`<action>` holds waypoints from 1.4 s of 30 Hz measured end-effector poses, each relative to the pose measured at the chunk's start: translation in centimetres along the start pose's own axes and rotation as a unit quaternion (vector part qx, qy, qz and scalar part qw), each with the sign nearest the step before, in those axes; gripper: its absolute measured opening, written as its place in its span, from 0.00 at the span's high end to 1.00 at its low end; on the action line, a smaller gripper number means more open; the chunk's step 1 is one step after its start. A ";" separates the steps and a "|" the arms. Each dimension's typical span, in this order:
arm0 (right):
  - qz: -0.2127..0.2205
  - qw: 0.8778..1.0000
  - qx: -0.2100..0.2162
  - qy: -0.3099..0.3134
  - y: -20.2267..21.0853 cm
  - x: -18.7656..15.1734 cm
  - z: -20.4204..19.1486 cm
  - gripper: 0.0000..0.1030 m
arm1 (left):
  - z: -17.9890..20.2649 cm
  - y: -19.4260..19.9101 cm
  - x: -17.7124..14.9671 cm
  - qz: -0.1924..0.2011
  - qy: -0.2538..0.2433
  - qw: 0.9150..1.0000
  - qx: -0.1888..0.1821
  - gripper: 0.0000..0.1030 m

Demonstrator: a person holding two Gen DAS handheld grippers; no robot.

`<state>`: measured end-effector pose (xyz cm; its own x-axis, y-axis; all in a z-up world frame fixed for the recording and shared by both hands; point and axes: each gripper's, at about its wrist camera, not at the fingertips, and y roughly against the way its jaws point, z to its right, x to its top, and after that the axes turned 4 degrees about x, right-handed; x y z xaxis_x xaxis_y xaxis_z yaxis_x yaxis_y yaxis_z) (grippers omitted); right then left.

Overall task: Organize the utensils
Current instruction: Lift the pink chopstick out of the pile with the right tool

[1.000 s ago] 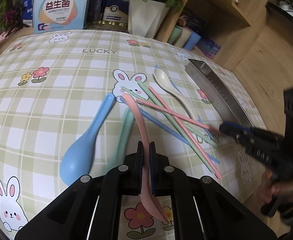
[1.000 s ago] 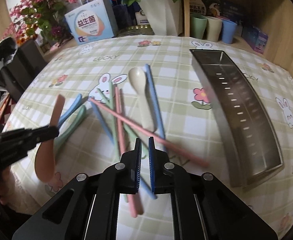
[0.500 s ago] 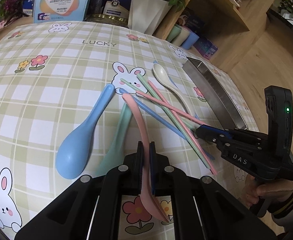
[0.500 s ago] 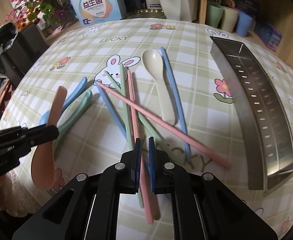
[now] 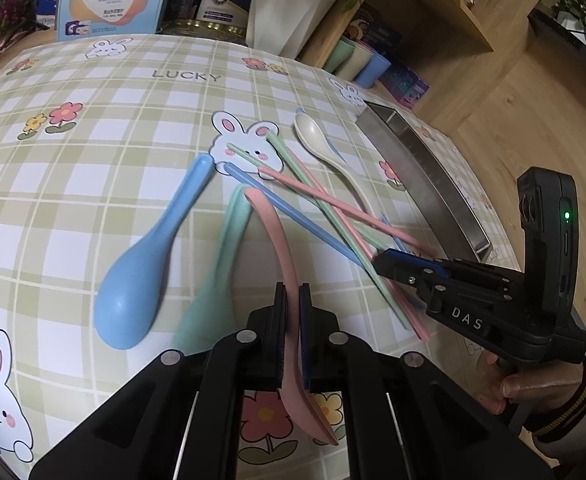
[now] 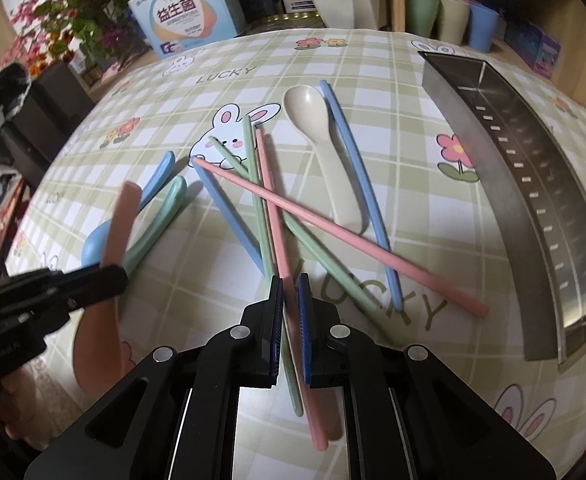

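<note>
Currently: left gripper [image 5: 291,300] clamped on the pink spoon [image 5: 277,240]; right gripper [image 6: 289,292] closed, empty, over the chopstick pile.

Table [image 6: 373,52], covered with a checked rabbit-print cloth, carries all utensils. Steel tray [image 6: 533,184] lies along the right edge, well apart from the spoons. Blue spoon [image 5: 145,256] and green spoon [image 5: 221,272] lie side by side at left; cream spoon [image 6: 321,136] lies beside a blue chopstick [image 6: 357,176]. Pink chopstick [image 6: 333,232] crosses diagonally over the green and blue sticks. Pink spoon is gripped at mid-handle, bowl toward the camera. Right gripper's jaws stand nearly together just above a second pink chopstick [image 6: 271,208]; contact cannot be determined.
</note>
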<state>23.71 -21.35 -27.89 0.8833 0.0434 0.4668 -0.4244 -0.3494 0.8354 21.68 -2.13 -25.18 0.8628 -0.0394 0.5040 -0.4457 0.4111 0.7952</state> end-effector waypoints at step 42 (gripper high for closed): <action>0.008 0.998 0.049 -0.039 1.2 -2.1 -0.2 0.94 | 1.5 -0.1 -0.9 -0.013 -0.027 0.999 0.010 0.94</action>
<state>21.26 -21.70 -27.82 0.8907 -0.0345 0.4533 -0.4210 -0.4390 0.7938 20.64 -3.53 -25.20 0.8606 -0.0994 0.4995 -0.4278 0.3910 0.8149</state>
